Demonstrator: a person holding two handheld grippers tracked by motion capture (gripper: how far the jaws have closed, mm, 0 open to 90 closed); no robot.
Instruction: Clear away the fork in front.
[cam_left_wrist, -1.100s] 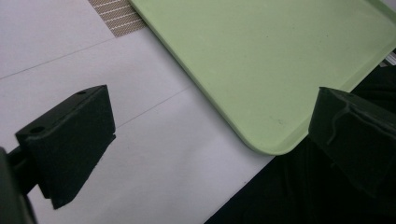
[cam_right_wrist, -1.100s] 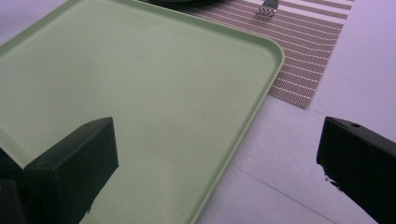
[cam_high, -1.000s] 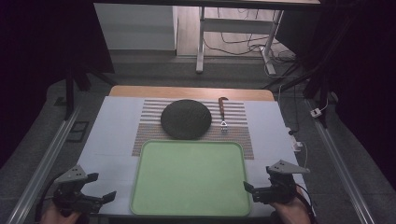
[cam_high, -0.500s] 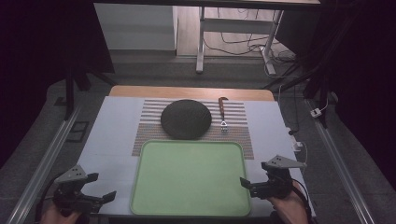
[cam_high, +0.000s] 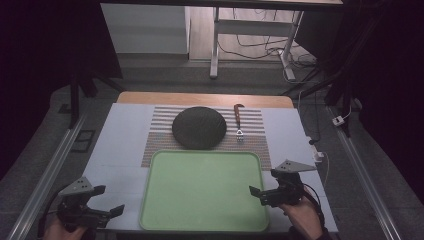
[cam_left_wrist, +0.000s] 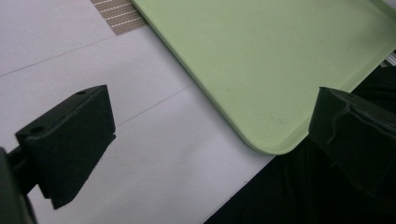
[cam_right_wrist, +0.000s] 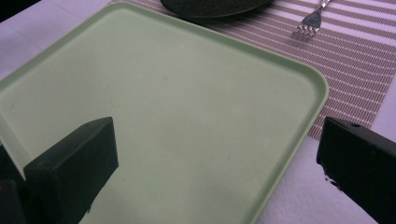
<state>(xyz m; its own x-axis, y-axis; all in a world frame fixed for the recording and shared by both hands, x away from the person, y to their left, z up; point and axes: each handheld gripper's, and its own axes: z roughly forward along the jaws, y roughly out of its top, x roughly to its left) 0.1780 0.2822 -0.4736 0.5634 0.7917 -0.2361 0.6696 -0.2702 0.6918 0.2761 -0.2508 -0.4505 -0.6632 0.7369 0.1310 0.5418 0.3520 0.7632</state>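
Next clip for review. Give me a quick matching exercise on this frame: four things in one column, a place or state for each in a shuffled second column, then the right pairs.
Things:
1. green tray
2. dark plate
3. fork
4. right gripper

Places or states:
A. on the striped mat, right of the plate
B. jaws open, at the tray's right edge
C. nearest the person, nothing on it
D. on the striped mat, just beyond the tray's far edge

Pairs: 1-C, 2-D, 3-A, 4-B
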